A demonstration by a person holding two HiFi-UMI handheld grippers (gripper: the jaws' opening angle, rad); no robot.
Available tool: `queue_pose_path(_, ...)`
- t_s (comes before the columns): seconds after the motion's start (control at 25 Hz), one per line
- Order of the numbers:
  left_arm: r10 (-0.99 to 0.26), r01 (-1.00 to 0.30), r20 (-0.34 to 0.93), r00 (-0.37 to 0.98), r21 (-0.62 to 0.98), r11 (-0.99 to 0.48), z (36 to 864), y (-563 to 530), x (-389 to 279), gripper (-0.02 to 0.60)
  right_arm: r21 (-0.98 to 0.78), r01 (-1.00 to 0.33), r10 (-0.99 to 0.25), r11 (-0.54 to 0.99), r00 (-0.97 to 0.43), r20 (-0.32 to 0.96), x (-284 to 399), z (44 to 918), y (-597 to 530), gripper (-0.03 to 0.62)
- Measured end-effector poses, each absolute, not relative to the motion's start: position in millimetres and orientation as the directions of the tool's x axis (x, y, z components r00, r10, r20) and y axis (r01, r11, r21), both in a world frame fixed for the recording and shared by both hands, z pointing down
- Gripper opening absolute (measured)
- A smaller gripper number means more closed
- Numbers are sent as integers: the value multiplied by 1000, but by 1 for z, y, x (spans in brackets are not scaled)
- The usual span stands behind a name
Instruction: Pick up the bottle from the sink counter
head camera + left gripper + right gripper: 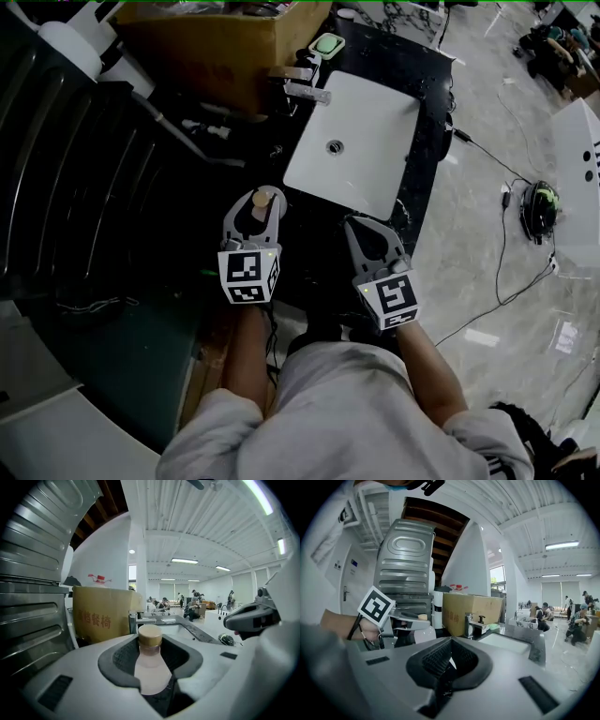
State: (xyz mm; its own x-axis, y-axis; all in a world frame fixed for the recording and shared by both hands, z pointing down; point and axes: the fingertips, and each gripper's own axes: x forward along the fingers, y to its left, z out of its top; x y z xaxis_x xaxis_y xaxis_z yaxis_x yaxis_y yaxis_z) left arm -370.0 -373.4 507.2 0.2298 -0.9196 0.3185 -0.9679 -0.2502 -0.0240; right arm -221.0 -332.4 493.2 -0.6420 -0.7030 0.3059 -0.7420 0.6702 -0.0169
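The left gripper [257, 214], seen from the head view, has its jaws part closed on the bottle [263, 199], which stands cap up by the near left corner of the dark surface [417, 89]; I can't tell if it has cleared the top. The right gripper [367, 234] hangs just beside it. The white sink [361, 141] is empty, and a small dish [326, 44] behind the faucet holds something green. In the left gripper view the pads press the bottle's pale shoulder just under the tan cap [150, 635], with a cardboard box [101, 613] behind. In the right gripper view the jaws are together on nothing. The bottle looks small, light and smooth, likely slippery; gripping under the cap, where the shoulder flares, seems safest
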Motion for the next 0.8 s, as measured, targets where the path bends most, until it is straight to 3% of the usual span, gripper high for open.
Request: queue_pose_path(0.8,-960,-995,278,-44,-98,17,449,-262,-241,147,-29,-585,-574,810,-803,161,-109,463,-287,9)
